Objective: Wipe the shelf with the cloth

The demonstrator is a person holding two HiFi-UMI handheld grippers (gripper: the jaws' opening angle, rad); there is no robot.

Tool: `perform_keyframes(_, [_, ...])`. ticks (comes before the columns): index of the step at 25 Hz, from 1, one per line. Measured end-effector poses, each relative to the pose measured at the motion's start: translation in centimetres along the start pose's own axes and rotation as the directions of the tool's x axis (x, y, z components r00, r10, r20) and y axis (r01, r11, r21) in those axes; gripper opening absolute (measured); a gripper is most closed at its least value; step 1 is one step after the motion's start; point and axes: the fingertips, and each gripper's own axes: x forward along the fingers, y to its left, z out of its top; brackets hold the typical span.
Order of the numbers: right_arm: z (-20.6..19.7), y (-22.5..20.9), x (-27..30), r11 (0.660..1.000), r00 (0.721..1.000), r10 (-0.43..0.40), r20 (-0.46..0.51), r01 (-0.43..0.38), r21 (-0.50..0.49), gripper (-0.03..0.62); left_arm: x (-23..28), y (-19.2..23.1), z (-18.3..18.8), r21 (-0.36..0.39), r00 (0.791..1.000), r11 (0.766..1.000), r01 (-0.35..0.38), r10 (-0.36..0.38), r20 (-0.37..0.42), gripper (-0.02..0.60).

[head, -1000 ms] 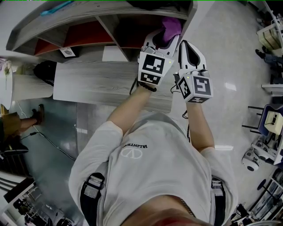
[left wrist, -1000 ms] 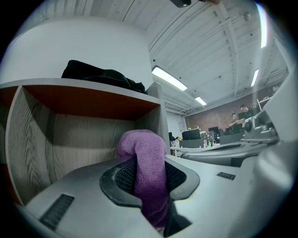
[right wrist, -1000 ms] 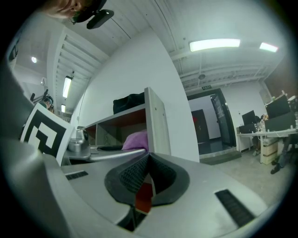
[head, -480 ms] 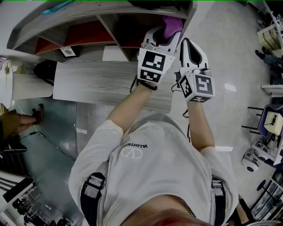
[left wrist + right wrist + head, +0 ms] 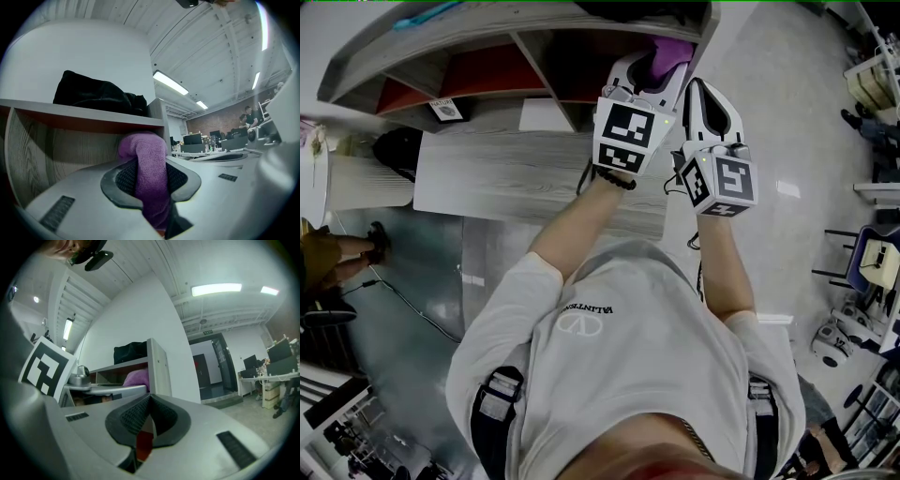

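Left hand-held gripper [image 5: 650, 75] nudged deeper into shelf [image 5: 487, 75], clamped on purple cloth [image 5: 668, 52]. Right hand-held gripper [image 5: 149, 409] closed, empty. Best: press cloth flat, sweep whole board.

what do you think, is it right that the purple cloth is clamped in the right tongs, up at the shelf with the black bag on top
Not quite: the left gripper view shows the purple cloth clamped in the left tongs, not the right tongs. It is up at the shelf with the black bag on top.
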Motion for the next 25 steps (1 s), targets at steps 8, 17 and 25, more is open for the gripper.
perform_keyframes(8, [0.1,0.2,-0.1,1.0,1.0,-0.001,0.0,0.001,-0.004,0.001,0.0,0.3,1.4,-0.009,0.999,1.0,0.003,-0.003,0.032,0.103])
perform_keyframes(17, [0.0,0.5,-0.4,1.0,1.0,0.002,-0.002,-0.002,-0.009,0.0,-0.2,0.6,2.1,-0.018,0.999,1.0,-0.005,0.006,0.053,0.103])
perform_keyframes(25, [-0.3,1.6,-0.2,1.0,1.0,0.021,-0.007,-0.021,-0.01,0.002,-1.2,2.2,2.3,-0.037,0.997,0.999,-0.038,0.041,0.068,0.103])
